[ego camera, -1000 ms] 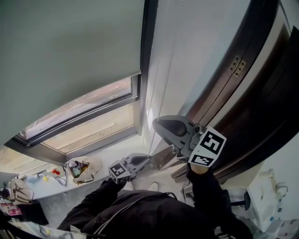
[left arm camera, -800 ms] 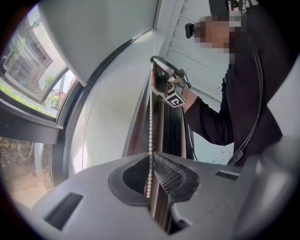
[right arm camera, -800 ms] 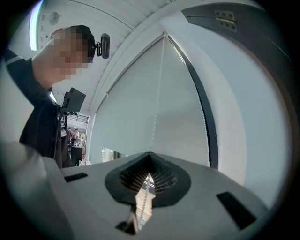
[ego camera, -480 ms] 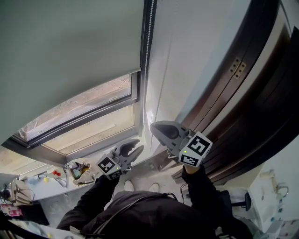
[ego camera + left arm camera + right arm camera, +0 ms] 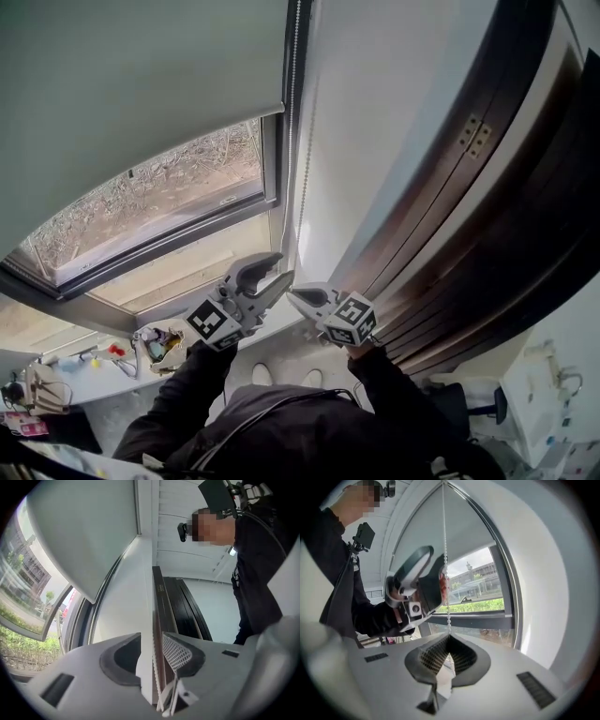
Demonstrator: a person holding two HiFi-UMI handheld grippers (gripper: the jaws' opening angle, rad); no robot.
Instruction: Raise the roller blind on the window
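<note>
Roller blind [image 5: 141, 94], left of the bead chain [image 5: 298, 112], covers the upper window [image 5: 187, 187]. Right gripper [image 5: 292, 296] jaws are clamped on the bead chain. Just above it, left gripper [image 5: 271, 275] jaws have just been opening and stand apart around the bead chain.

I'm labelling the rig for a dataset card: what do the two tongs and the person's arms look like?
Both the left tongs and right tongs are light grey plastic with curved, tapering jaws lined by dark recesses and grid-textured pads. Each carries a cube with black-and-white square markers. The person wears black sleeves.
</note>
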